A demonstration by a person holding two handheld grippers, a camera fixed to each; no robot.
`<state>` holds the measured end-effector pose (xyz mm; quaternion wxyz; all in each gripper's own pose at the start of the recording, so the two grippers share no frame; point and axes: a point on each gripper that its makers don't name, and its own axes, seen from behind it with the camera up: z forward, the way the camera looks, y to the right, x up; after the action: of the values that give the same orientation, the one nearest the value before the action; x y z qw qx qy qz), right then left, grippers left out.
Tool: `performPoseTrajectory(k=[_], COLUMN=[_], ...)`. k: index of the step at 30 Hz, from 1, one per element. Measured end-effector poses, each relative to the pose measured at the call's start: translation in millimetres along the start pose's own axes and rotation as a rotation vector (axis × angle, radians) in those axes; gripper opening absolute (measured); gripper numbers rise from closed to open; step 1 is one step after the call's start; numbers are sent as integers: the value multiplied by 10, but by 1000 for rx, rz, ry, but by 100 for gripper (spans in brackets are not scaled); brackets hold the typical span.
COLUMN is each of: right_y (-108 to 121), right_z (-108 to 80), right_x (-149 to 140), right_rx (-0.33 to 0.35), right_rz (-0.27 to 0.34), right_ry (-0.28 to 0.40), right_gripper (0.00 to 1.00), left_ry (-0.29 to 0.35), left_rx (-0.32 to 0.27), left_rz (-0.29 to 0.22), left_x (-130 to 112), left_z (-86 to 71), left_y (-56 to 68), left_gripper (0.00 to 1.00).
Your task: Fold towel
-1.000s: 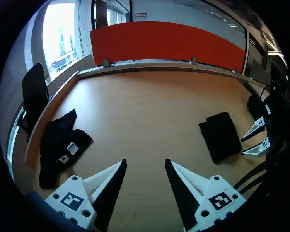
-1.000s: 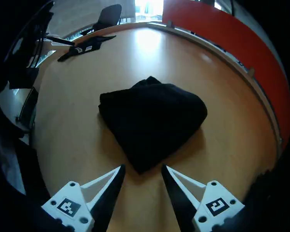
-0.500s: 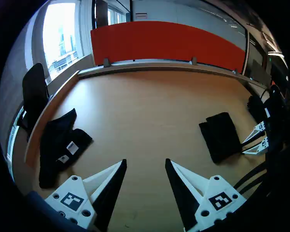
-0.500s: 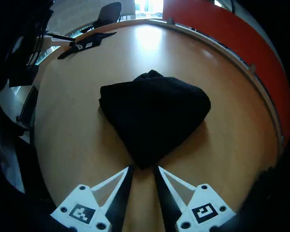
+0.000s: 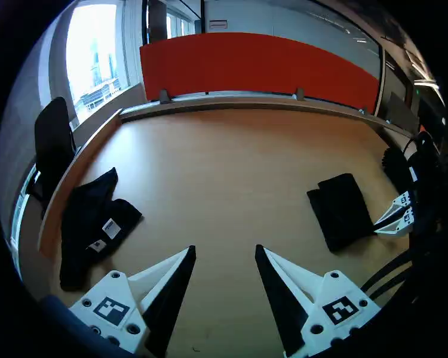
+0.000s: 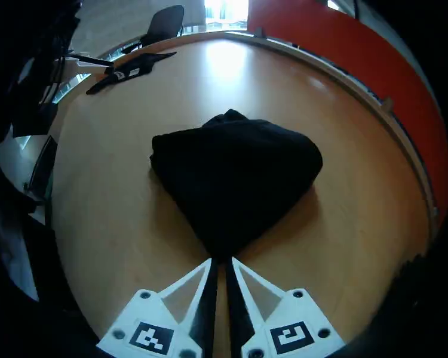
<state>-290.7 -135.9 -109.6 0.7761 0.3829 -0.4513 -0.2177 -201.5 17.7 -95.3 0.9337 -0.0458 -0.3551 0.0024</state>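
A folded black towel (image 6: 236,179) lies on the wooden table (image 6: 355,197), its near corner pointing at me. My right gripper (image 6: 221,262) has its fingertips closed together right at that corner, pinching it. From the left gripper view the same towel (image 5: 340,209) sits at the right, with the right gripper (image 5: 386,222) shut at its edge. My left gripper (image 5: 224,253) hovers open over bare table, far from the towel, with nothing between its fingers.
A second heap of black cloth (image 5: 89,224) with white labels lies near the table's left edge. An orange partition (image 5: 254,65) runs along the far side. A black chair (image 5: 51,143) stands beyond the left edge. Dark cables (image 5: 415,161) hang at the right.
The right gripper's fingers have closed from wide apart to together on the towel's near corner. The left gripper has stayed still and open.
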Motion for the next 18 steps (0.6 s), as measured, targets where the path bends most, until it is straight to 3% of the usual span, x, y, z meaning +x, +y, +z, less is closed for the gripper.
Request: performPoseTrajectory(k=[18], right_y=[-13], right_z=[14], right_x=[36], right_rx=[5], right_rz=[-5], right_ry=[27], right_gripper=[4], left_ry=[-3], left_rx=[-3], left_rz=[0], left_x=[-3], left_z=[23], left_y=[21], left_gripper=[73])
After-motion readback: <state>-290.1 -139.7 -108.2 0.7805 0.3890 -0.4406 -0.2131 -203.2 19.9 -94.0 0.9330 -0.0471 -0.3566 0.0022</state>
